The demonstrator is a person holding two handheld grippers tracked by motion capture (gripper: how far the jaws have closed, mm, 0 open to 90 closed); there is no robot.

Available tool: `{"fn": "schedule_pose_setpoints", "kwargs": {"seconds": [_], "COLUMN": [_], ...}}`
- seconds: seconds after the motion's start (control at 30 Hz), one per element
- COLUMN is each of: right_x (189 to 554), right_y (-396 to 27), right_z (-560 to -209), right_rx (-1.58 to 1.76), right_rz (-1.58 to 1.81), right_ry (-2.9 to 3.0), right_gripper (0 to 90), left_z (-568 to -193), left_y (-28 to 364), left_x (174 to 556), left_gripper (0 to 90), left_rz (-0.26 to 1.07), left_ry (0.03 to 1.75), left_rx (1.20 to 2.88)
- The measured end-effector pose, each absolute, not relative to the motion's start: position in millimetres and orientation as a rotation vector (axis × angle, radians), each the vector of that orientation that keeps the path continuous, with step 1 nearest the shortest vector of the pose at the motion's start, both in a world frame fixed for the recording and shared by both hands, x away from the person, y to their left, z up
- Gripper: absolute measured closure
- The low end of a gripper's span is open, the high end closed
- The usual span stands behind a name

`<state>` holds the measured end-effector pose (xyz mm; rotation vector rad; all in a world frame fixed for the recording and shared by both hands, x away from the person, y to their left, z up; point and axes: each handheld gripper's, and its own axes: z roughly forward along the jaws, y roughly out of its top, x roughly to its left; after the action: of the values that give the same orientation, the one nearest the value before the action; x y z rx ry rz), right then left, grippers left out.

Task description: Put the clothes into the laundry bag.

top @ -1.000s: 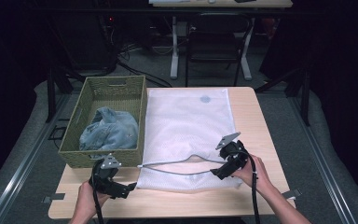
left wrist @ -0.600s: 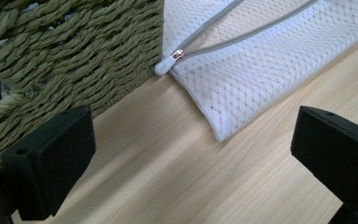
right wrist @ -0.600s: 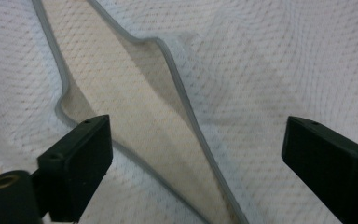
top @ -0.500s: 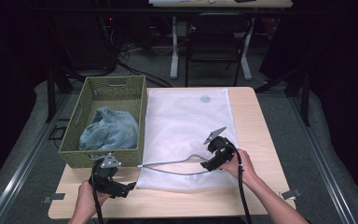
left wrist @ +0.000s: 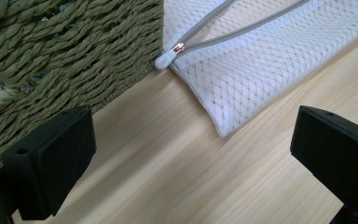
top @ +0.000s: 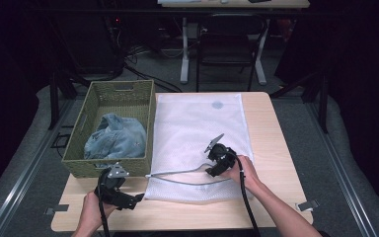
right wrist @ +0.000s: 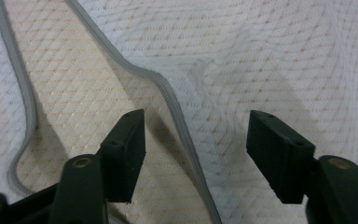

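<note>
Mesh laundry bag [top: 200, 143]: light, limp, snag-prone; best pinched at the upper zipper edge [right wrist: 177, 112]. Right tool [top: 212, 165] half-spread, just been closing, straddling that edge, not yet pinching. Left tool [top: 137, 198] spread, empty.

A lab or studio: black curtains, floor cables [top: 128, 64] and a far second desk [top: 232, 4] surround the lit wooden desk [top: 271, 148].

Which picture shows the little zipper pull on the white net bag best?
The left gripper view: the zipper pull is close and sharp, at the corner of the mesh bag, touching the basket. The high view shows it as a tiny speck. The right gripper view shows the grey zipper track between open tongs.
</note>
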<state>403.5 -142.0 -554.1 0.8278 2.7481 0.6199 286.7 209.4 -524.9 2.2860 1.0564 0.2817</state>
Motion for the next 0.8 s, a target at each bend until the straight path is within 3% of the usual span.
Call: {"fn": "schedule_pose_setpoints", "kwargs": {"seconds": [0.27,0.33,0.8], "right_x": [403.6,403.5,398.7], "right_y": [-139.4,-139.9,-143.4], "right_z": [-554.1,-553.2,-533.9], "right_rx": [0.837,0.831,0.794], "right_rz": [0.648,0.637,0.736], "right_ry": [2.736,2.721,2.7], "right_gripper": [79.7,83.9,85.6], "left_z": [-522.8,-519.9,-474.9], "left_y": [209.3,210.3,208.7], "left_x": [284.8,283.9,273.4], "left_gripper": [0.2,0.2,0.1], "left_rz": [0.267,0.262,0.274], "left_ry": [1.047,1.032,0.896], "left_rx": [2.29,2.282,2.269]}}
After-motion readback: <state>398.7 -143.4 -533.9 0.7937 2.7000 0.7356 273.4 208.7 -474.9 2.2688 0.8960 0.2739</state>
